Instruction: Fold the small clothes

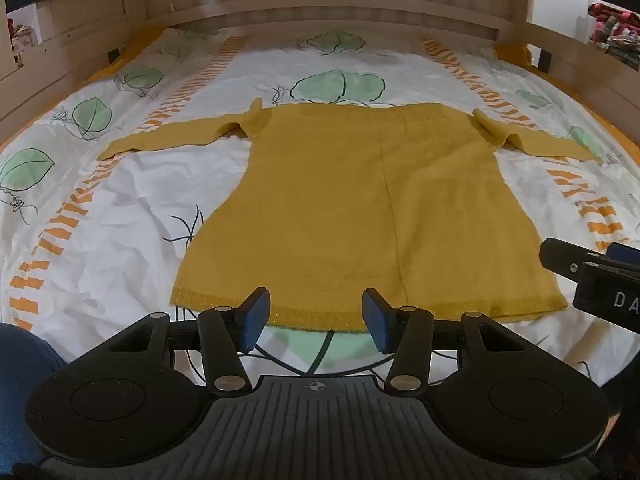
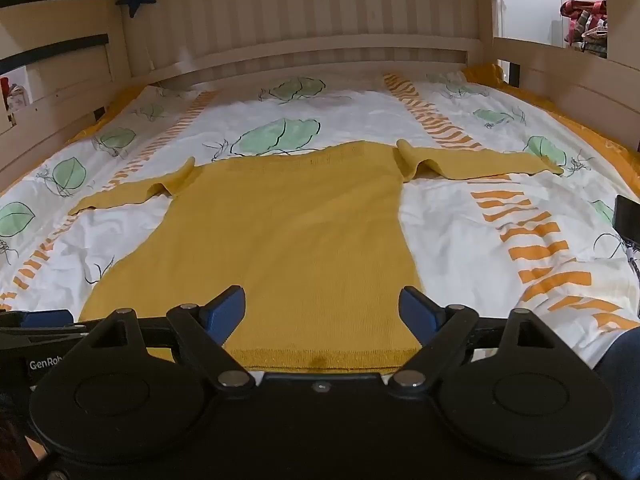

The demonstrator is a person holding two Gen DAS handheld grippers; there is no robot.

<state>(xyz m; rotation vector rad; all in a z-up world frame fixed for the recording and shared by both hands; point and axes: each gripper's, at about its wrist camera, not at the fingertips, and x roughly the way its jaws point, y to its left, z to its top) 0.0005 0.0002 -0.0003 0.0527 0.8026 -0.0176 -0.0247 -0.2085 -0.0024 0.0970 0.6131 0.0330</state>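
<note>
A small mustard-yellow knitted sweater (image 1: 352, 200) lies flat on the bed, hem toward me, both sleeves spread out sideways. It also shows in the right wrist view (image 2: 288, 240). My left gripper (image 1: 316, 316) is open and empty, hovering just above the hem's middle. My right gripper (image 2: 322, 312) is open and empty, over the hem's right part. The right gripper's body also shows at the right edge of the left wrist view (image 1: 592, 276).
The bed cover (image 1: 120, 208) is white with green leaves and orange stripes. A wooden bed frame (image 2: 320, 52) with slatted rails surrounds the mattress at the back and sides. A dark device (image 2: 628, 220) lies at the bed's right edge.
</note>
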